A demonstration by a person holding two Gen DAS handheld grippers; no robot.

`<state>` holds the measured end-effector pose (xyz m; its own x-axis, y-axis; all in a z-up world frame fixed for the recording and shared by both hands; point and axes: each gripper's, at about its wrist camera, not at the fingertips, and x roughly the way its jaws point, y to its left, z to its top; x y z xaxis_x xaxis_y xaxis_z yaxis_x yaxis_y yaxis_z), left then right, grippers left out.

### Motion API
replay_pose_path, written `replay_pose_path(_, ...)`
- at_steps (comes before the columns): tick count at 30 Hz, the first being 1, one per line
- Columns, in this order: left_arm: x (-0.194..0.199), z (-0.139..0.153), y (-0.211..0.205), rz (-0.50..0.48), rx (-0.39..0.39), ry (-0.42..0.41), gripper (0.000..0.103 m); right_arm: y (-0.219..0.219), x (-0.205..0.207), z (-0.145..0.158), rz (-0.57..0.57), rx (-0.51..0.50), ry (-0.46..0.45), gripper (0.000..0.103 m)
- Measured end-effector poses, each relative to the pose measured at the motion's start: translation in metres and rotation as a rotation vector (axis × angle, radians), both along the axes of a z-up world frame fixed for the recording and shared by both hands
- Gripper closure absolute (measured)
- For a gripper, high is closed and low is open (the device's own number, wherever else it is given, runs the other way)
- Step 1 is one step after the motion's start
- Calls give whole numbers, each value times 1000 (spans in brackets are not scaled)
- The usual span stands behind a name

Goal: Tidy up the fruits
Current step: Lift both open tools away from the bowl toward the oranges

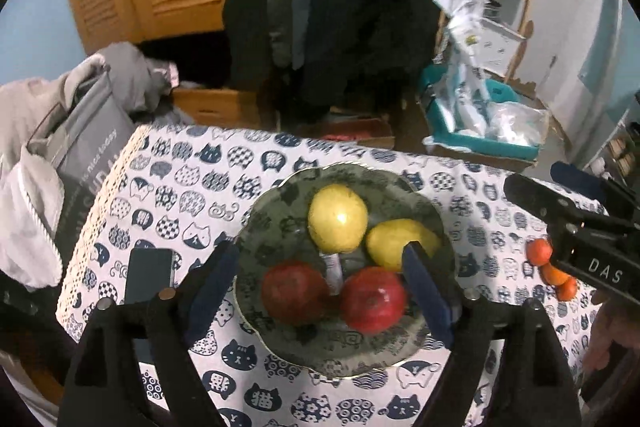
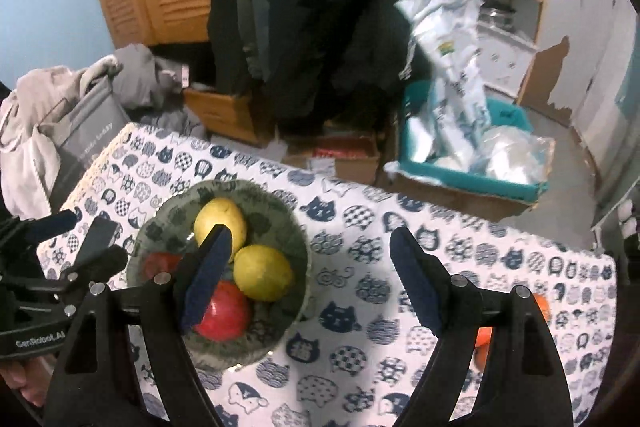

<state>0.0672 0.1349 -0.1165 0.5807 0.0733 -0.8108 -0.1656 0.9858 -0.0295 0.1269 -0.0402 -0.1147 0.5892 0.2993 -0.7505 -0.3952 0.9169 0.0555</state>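
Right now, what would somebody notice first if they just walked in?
Probably the green plate in the middle of the cat-print tablecloth, holding two yellow fruits at the back and two red fruits in front. Small orange fruits lie on the cloth off to its right.

White letters "DAS" stand on the black body of the right gripper (image 1: 600, 269), seen at the edge of the left wrist view. White lettering "GenRobot.AI" runs along the black body of the left gripper (image 2: 34, 341) in the right wrist view. The grey fabric bag (image 2: 86, 143) beside the table carries pale print too blurred to read.
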Motion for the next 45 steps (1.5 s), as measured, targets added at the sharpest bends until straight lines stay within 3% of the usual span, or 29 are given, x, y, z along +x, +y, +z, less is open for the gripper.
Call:
replay_pose_path(9, -14, 30, -27, -59, 7, -66, 17, -43, -23, 36, -60, 5, -68, 21)
replay_pose_path(20, -27, 52, -60, -125, 15, -109, 15, -99, -52, 59, -122, 8, -105, 21)
replay_pose_path(29, -35, 58, -95, -188, 34, -121, 12, -146, -76, 63, -165, -7, -107, 21)
replay_pose_path(45, -26, 45, -157, -297, 53, -70, 12, -225, -91, 51, -277, -3, -79, 21)
